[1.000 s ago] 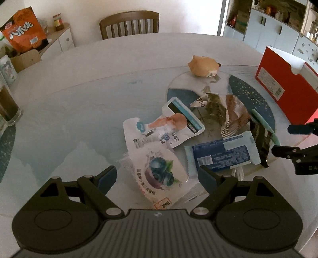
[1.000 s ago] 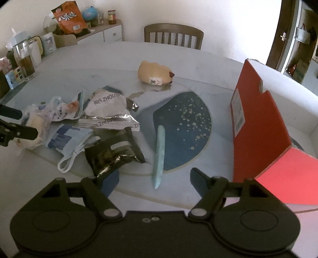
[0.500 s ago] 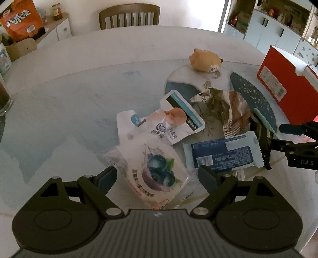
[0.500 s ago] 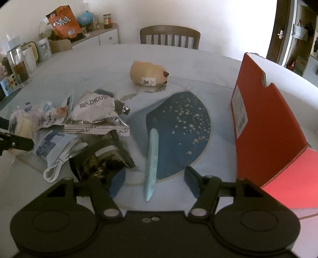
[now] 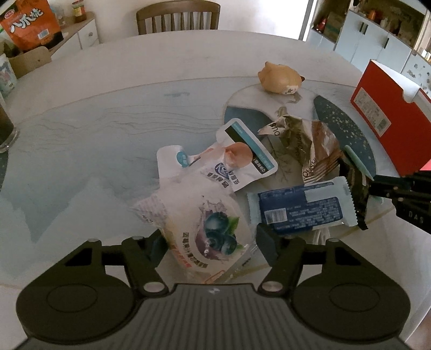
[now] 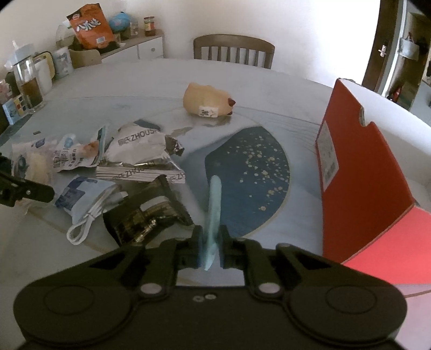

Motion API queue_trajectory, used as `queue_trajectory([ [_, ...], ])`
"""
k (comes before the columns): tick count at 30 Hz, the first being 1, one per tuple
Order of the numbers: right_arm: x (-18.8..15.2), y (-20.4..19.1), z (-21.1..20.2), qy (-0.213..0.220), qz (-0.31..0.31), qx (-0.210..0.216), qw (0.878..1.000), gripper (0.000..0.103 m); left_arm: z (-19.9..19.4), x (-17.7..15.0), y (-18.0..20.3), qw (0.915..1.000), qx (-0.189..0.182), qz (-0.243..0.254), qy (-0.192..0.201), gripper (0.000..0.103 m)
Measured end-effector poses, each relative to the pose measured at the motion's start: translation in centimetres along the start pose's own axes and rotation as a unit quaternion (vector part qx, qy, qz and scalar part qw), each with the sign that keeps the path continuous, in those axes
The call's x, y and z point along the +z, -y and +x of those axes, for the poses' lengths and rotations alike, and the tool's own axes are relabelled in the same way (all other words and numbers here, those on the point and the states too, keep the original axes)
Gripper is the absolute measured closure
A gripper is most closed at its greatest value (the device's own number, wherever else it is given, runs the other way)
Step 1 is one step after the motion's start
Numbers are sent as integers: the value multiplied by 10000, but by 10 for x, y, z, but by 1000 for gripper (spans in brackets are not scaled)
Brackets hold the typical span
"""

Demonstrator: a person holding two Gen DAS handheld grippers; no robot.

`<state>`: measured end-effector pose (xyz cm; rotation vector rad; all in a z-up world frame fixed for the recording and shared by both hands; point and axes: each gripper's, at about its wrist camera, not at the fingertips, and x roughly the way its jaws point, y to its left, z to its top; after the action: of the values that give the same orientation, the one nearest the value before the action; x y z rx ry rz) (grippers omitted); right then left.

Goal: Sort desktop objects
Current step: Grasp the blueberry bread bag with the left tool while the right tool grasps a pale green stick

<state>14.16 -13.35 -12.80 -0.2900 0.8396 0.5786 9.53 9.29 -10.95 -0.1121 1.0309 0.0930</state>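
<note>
My right gripper (image 6: 209,249) is shut on the near end of a light blue stick (image 6: 214,204) that points away over the dark blue table pattern; the stick also shows in the left wrist view (image 5: 355,160). My left gripper (image 5: 210,243) is open, its jaws on either side of a white blueberry snack pouch (image 5: 204,223). Beside the pouch lie a blue-and-white wrapper (image 5: 299,208), a white pouch with a peach picture (image 5: 231,164), a crumpled silver wrapper (image 6: 140,158), a black wrapper (image 6: 145,218) and a white cable (image 6: 89,219). A tan plush toy (image 6: 207,103) lies farther back.
An open red box (image 6: 361,167) stands at the right of the round table (image 5: 107,107). A wooden chair (image 6: 233,49) stands behind the table. A glass jug (image 6: 28,84) stands at the left edge. A sideboard with an orange snack bag (image 6: 90,25) is at the back left.
My right gripper moved forward and closed on the light blue stick. My left gripper moved forward so the blueberry pouch lies between its open jaws.
</note>
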Motion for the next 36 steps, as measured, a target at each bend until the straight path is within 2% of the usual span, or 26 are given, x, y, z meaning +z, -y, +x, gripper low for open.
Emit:
queue_trajectory([
  [2,-1,-1,-1,-17,-22,-77,10000,93,-2,0,0,10000,21,20,-18,42],
  [10,-4,4,-18,29,148,-82,9999,93,-13,0,1,9999,-84,66,-84,48],
  [28,2,9,-71,377,363,-92,9986,94,-50,5,11,9991,-320,247,137,53],
  [36,10,8,-94,618,334,-103,9975,94,-76,8,21,9973,-596,355,223,54],
])
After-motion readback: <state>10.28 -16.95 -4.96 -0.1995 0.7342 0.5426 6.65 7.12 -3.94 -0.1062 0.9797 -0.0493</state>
